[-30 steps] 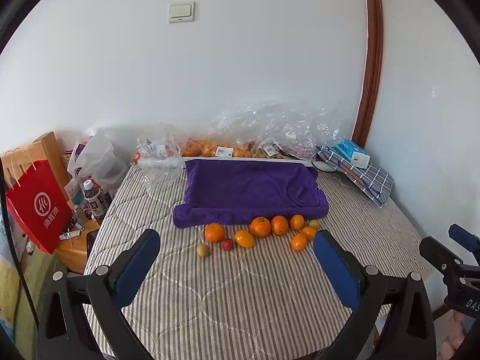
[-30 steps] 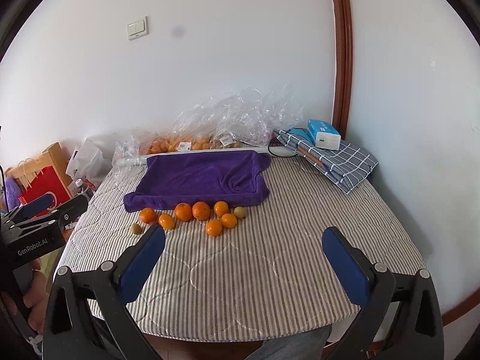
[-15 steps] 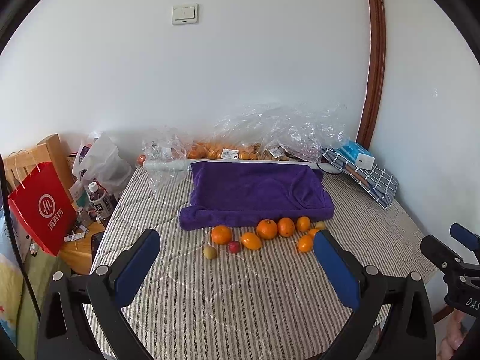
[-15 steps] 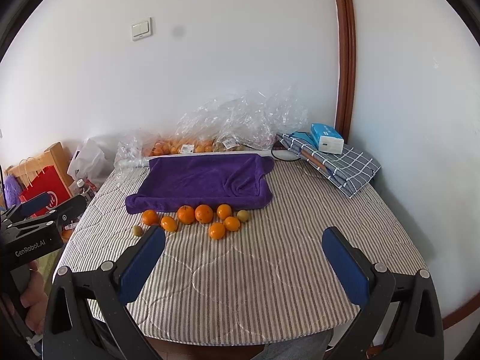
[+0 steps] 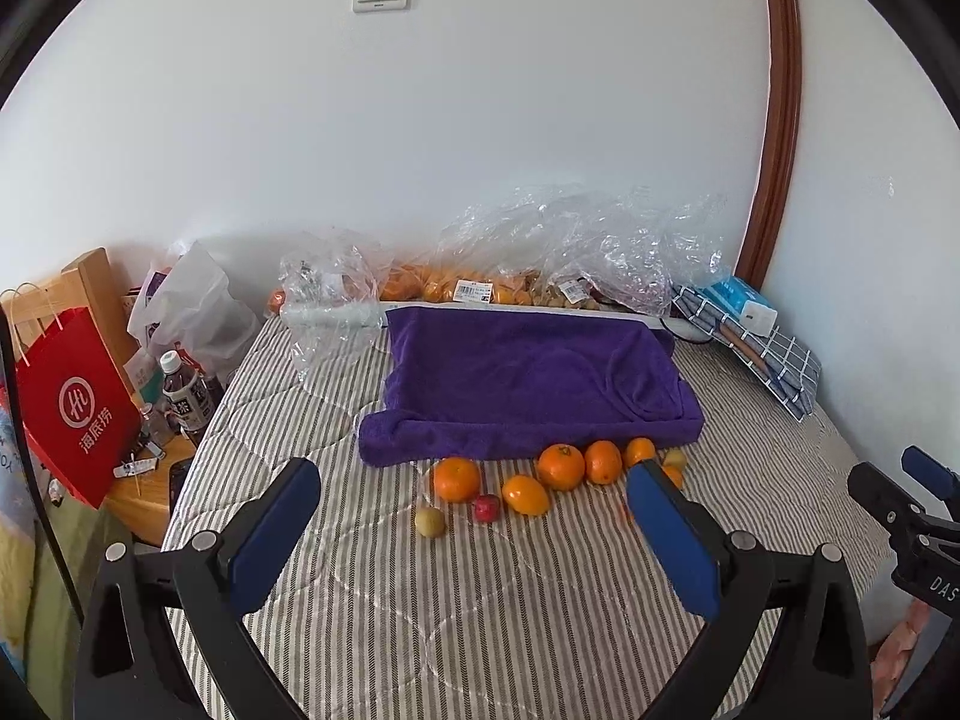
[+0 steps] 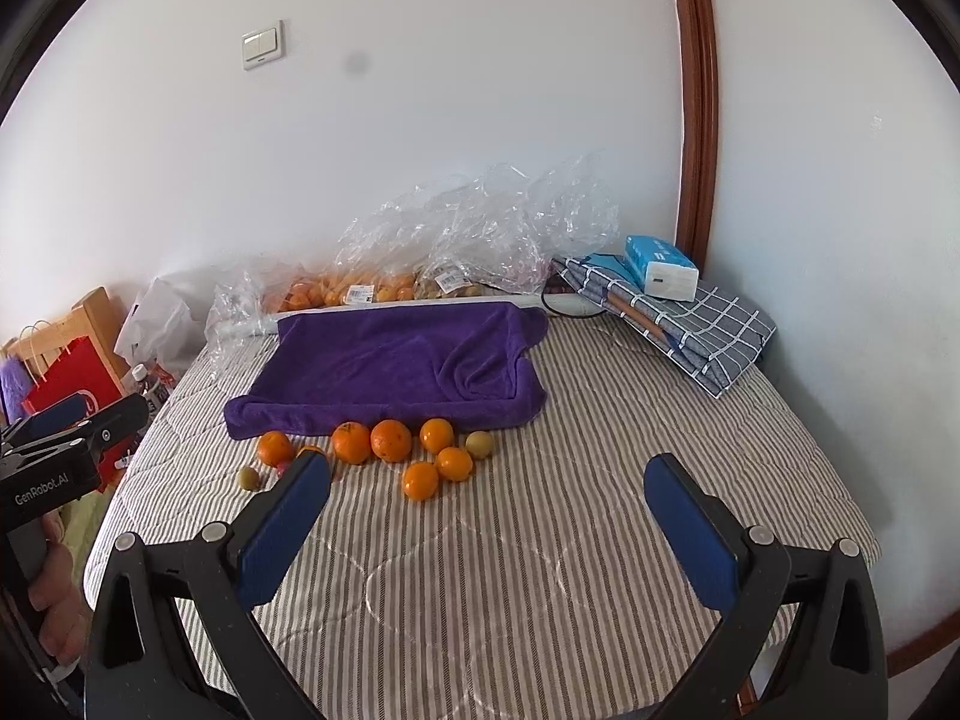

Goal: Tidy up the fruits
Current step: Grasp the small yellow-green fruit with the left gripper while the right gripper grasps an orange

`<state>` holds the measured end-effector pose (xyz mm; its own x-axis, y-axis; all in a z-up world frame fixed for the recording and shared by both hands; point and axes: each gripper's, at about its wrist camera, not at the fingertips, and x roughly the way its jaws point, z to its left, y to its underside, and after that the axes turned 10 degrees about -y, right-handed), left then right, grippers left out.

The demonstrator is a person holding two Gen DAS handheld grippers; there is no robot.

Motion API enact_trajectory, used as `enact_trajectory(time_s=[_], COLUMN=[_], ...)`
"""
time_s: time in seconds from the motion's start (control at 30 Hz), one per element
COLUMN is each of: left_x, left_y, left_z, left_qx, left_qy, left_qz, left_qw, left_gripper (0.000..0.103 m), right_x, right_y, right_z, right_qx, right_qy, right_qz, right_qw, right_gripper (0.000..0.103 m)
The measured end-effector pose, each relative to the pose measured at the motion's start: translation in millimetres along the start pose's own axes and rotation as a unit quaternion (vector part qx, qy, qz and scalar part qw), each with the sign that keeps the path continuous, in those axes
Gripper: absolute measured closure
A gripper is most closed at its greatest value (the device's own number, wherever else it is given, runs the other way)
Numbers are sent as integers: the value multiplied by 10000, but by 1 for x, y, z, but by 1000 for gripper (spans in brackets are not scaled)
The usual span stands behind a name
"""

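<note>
Several oranges (image 5: pixel 561 467) (image 6: pixel 390 440) lie in a loose row on the striped bedcover, just in front of a folded purple towel (image 5: pixel 528 384) (image 6: pixel 396 363). A small red fruit (image 5: pixel 486 507) and a small yellow-green fruit (image 5: pixel 430 522) (image 6: pixel 248 477) sit at the row's left end; another yellow-green fruit (image 6: pixel 480 444) is at the right end. My left gripper (image 5: pixel 474 534) is open and empty, hovering in front of the fruit. My right gripper (image 6: pixel 486 516) is open and empty, nearer the bed's front edge, with its left finger hiding part of the row.
Clear plastic bags (image 5: pixel 564 258) holding more oranges lie along the wall behind the towel. A folded checked cloth (image 6: pixel 690 324) with a blue tissue pack (image 6: pixel 660 267) lies at the back right. A red paper bag (image 5: pixel 72 414) and bottles (image 5: pixel 186 396) stand beside the bed's left edge.
Both grippers have moved forward toward the fruit, which now appears larger and closer. Both stay open. The fruit and towel have not moved.
</note>
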<state>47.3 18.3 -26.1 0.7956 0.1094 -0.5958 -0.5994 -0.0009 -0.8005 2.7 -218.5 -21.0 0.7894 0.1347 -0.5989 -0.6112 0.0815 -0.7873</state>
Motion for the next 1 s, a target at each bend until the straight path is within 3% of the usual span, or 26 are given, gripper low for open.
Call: enact_trajectory(time_s=[0.27,0.5,0.63,0.73,1.0], left_x=[58,108,137,148,162], left_y=[9,32,45,51,56], left_z=[3,12,17,20,23], left_qx=[29,4,-70,-83,-64], left_qy=[-128,-107,46,-53,108], left_qz=[328,776,1179,1268,1267], left_qw=[9994,9969,9930,9919,9919], left_gripper=[0,6,6,8,9], right_x=[69,130,154,169,204], right_y=[2,26,38,42,44], right_z=[-14,-31,-34,-30,-26], right_qx=[79,182,199,109,69], right_qy=[-223,-436,-563,-590,-672], right_qz=[574,1218,1321,1351,1419], right_qw=[9981,9914,9894,9890,9876], right_gripper=[1,14,27,36,44])
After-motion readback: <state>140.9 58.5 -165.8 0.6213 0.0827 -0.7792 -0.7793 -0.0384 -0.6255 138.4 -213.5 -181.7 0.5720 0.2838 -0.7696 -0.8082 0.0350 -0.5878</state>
